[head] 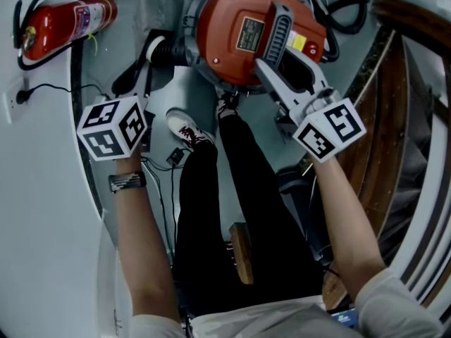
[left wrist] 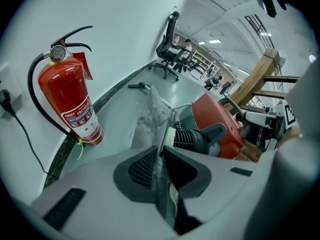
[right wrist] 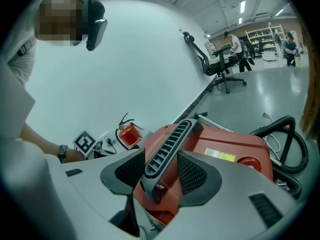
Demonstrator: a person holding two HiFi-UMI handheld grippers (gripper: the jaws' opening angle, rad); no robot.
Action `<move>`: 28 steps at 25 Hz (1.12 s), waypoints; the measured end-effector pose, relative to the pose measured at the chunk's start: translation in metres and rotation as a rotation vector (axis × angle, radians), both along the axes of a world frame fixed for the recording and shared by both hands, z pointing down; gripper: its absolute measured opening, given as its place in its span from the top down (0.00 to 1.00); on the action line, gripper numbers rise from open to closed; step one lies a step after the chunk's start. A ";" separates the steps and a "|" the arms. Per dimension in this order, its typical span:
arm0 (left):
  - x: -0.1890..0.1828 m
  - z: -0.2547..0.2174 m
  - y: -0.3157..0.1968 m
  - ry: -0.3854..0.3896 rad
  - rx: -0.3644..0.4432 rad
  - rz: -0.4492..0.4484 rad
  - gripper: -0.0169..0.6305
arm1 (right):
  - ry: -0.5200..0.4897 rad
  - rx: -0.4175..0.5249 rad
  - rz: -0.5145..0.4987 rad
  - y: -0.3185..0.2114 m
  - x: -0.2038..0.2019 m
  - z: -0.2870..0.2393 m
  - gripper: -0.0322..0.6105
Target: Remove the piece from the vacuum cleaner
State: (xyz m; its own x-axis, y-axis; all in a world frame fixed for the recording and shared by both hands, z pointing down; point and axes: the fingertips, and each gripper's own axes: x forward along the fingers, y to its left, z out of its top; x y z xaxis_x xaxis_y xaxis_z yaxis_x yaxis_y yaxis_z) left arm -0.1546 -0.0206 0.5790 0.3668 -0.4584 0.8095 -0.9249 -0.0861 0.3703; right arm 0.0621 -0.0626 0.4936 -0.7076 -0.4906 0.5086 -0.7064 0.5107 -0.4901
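The red vacuum cleaner (head: 239, 34) stands on the floor ahead of my feet, its black hose socket (head: 151, 48) pointing left. My right gripper (head: 282, 83) reaches onto its top, and its jaws (right wrist: 160, 171) are closed round the grey ribbed carrying handle (right wrist: 170, 141). My left gripper (head: 137, 90) hangs left of the machine, mostly hidden under its marker cube. In the left gripper view the left gripper (left wrist: 161, 156) pinches the edge of a thin, dusty flat piece (left wrist: 150, 114) that stands edge-on beside the vacuum cleaner (left wrist: 220, 121).
A red fire extinguisher (head: 67, 20) stands against the curved white wall (left wrist: 125, 29), with a plugged-in cable (head: 42, 90) beside it. My legs and shoes (head: 187, 129) are just below the machine. A black hose (right wrist: 292, 144) and wooden frames (head: 394, 104) lie to the right. An office chair (left wrist: 167, 44) stands far off.
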 end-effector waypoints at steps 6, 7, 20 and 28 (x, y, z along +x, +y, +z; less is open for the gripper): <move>-0.001 0.000 0.000 -0.002 -0.001 -0.003 0.91 | 0.000 0.001 0.000 0.000 0.000 0.000 0.63; 0.000 0.000 0.000 -0.002 -0.001 -0.003 0.91 | 0.001 0.002 0.000 0.000 0.000 0.000 0.63; -0.002 0.002 0.000 0.008 -0.006 -0.005 0.90 | 0.003 0.002 0.000 0.000 0.000 0.000 0.63; -0.002 0.002 -0.001 0.002 -0.010 0.016 0.90 | 0.003 0.003 0.002 0.000 0.000 0.000 0.63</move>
State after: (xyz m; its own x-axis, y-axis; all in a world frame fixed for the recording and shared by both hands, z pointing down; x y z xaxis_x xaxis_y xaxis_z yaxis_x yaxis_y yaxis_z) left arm -0.1567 -0.0214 0.5812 0.3756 -0.4446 0.8132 -0.9227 -0.0973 0.3730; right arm 0.0623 -0.0627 0.4937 -0.7050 -0.4937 0.5091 -0.7089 0.5110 -0.4862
